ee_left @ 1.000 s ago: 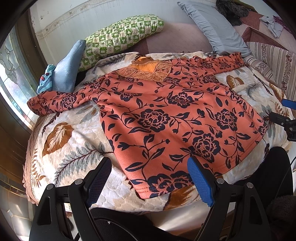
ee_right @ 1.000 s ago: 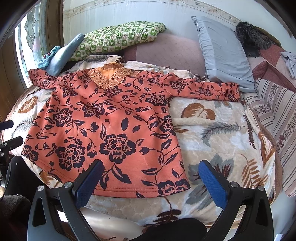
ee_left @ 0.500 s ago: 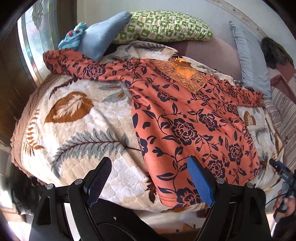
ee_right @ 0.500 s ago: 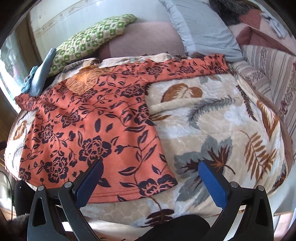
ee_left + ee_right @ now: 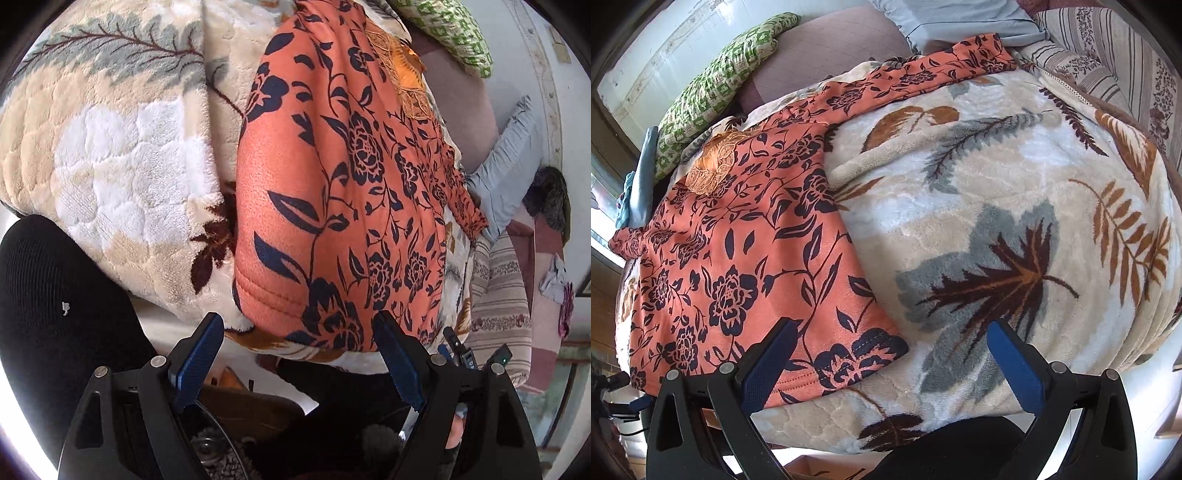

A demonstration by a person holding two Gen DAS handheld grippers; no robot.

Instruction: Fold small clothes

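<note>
left gripper [image 5: 295, 354] jaws gaping empty, orange floral top [image 5: 332, 184] hem corner sitting between them, right gripper [image 5: 890, 362] likewise apart, only right view showing sleeve [image 5: 942, 70] lying across blanket [image 5: 1015, 184]

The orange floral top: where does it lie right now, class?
The orange floral top lies spread flat on the leaf-patterned blanket, left in the right wrist view, its hem corner between the open right gripper fingers.

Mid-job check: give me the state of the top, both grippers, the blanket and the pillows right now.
Orange floral top: spread flat, unfolded, sleeves out.
Left gripper: open, empty, at the hem's corner.
Right gripper: open, empty, at the other hem corner.
Leaf-print blanket: spread under the top.
Green checked pillow: lying beyond the collar.
Grey pillow: leaning by the far sleeve.
</note>
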